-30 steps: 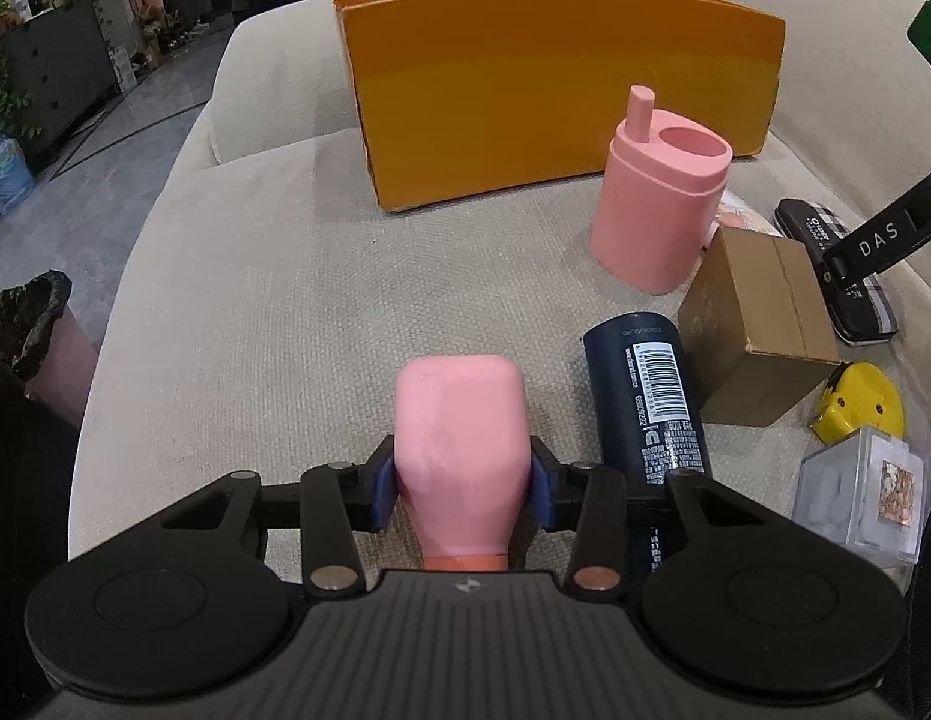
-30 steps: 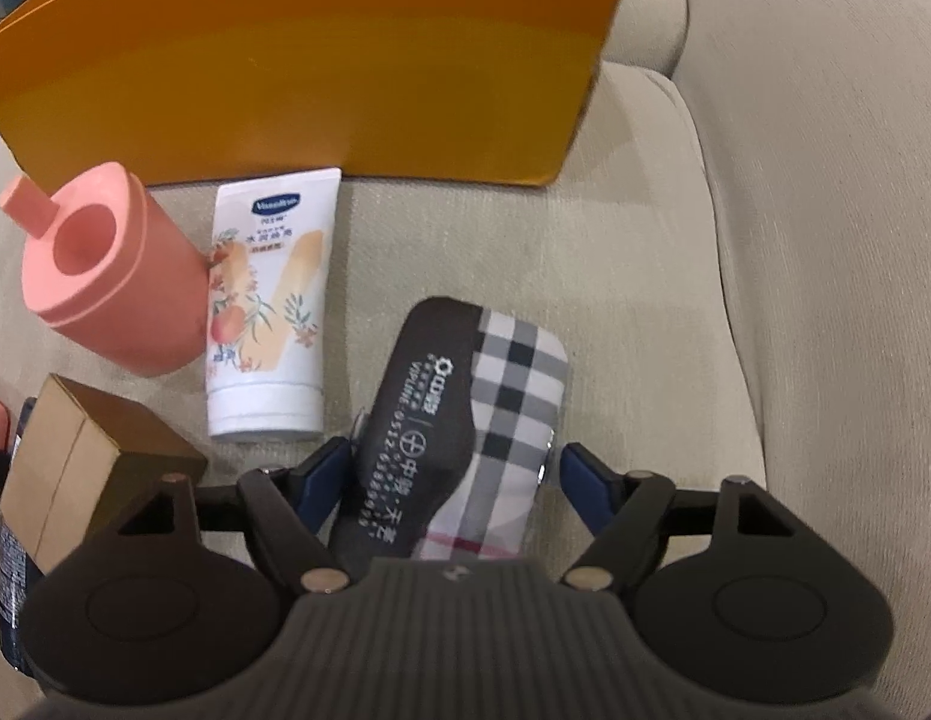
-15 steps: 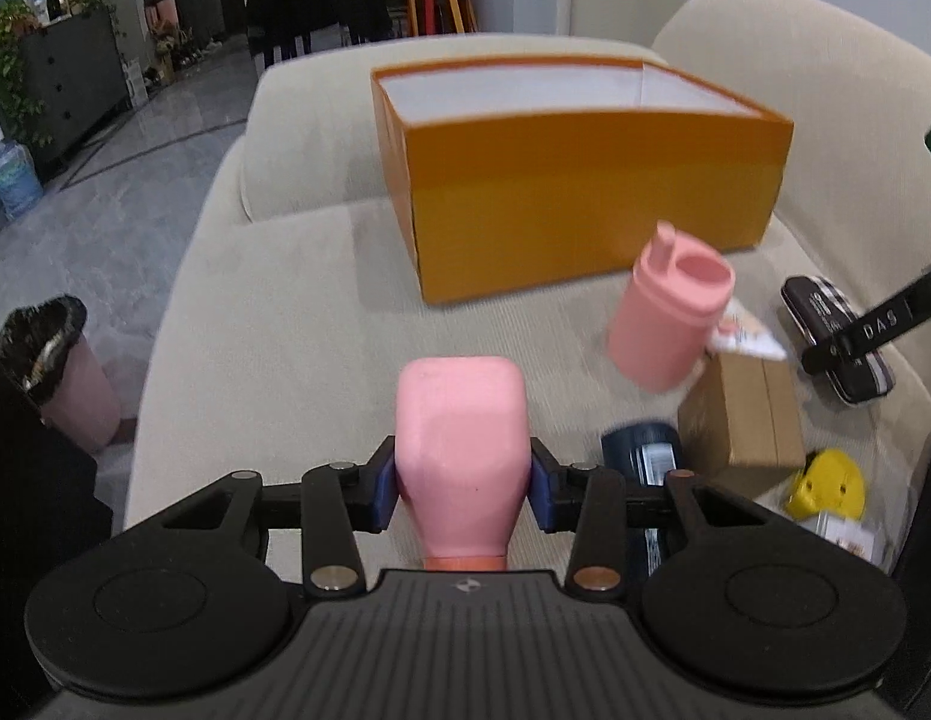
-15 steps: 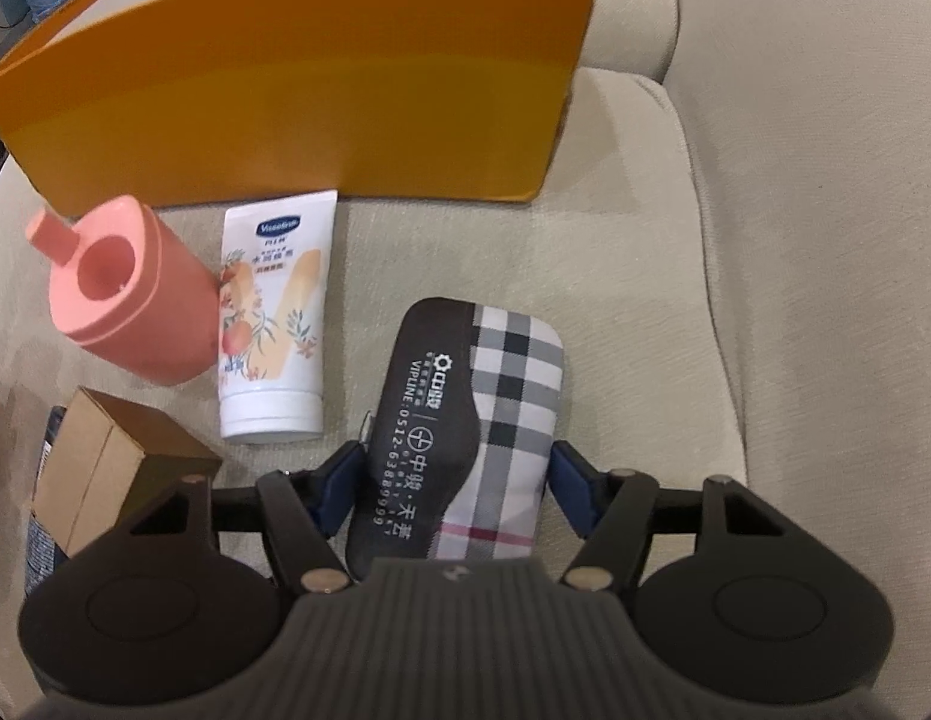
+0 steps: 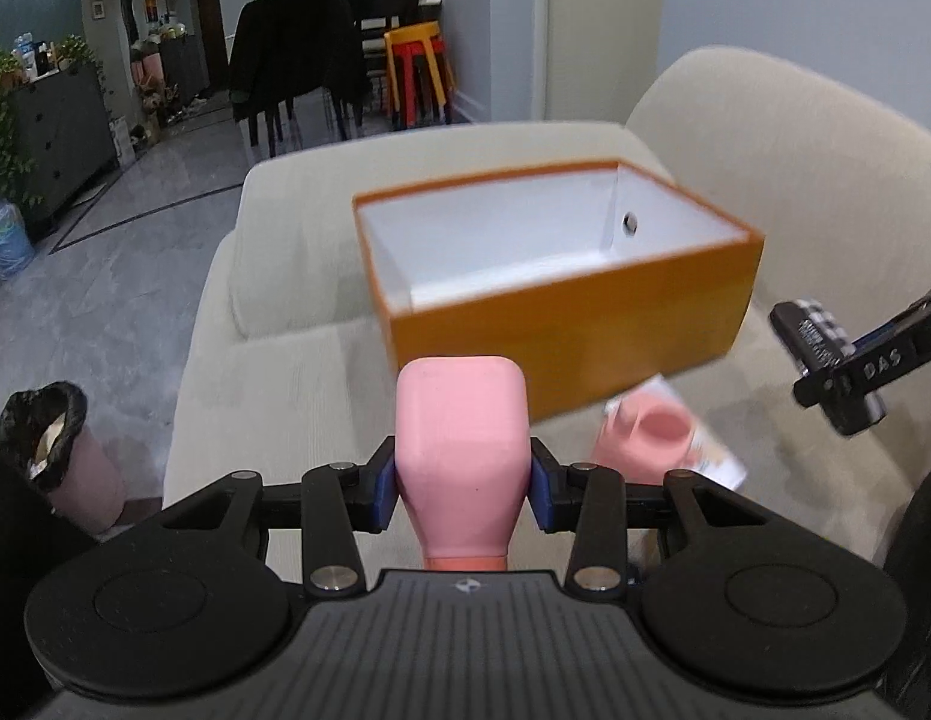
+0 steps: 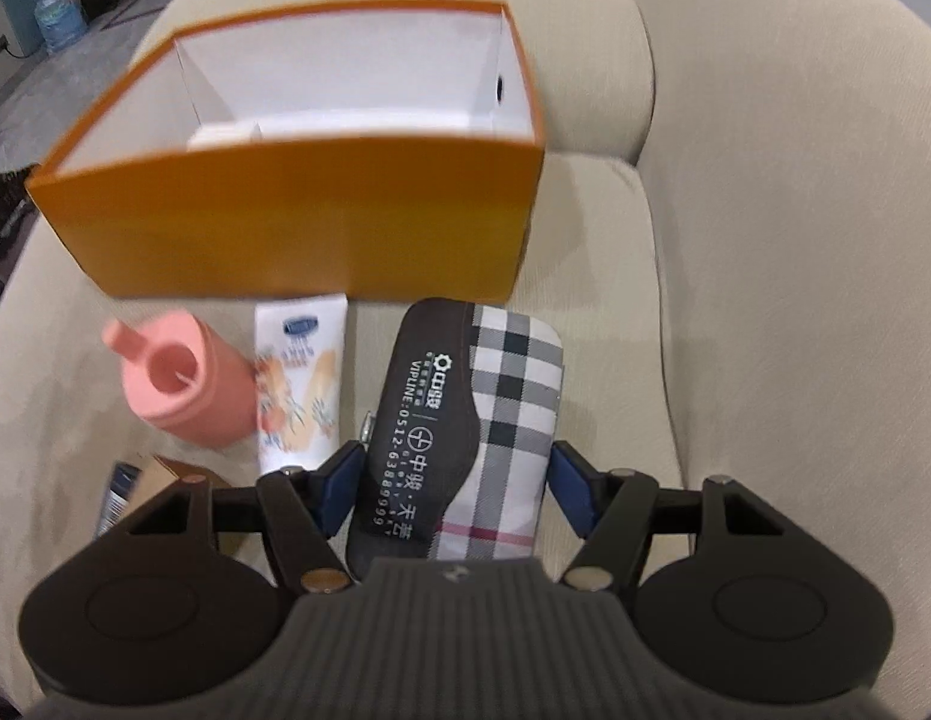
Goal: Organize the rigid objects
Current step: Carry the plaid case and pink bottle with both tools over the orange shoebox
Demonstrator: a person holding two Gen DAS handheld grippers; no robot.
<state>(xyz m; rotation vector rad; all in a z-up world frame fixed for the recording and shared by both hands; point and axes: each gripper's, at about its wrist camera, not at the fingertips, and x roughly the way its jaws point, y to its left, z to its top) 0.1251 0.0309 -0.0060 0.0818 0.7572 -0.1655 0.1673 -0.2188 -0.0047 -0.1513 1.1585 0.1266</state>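
Note:
My left gripper (image 5: 463, 492) is shut on a pink soft-cornered container (image 5: 463, 438), held in the air in front of the orange box (image 5: 573, 330). The box stands open on the sofa, its white inside in view. In the right wrist view my right gripper (image 6: 456, 492) is shut on a black and plaid glasses case (image 6: 465, 420), lifted off the cushion just before the orange box (image 6: 297, 216). The same case (image 5: 810, 330) shows at the right edge of the left wrist view.
A pink cup with a spout (image 6: 183, 378) and a white cream tube (image 6: 300, 378) lie on the seat before the box. A brown carton (image 6: 165, 474) and a dark can (image 6: 120, 492) sit nearer. The sofa back (image 6: 795, 180) rises to the right; a lined bin (image 5: 57, 450) stands on the floor.
Both grippers have risen, so the box's inside now shows. The right gripper's jaws closed onto the glasses case and lifted it. The left kept its hold on the pink container.

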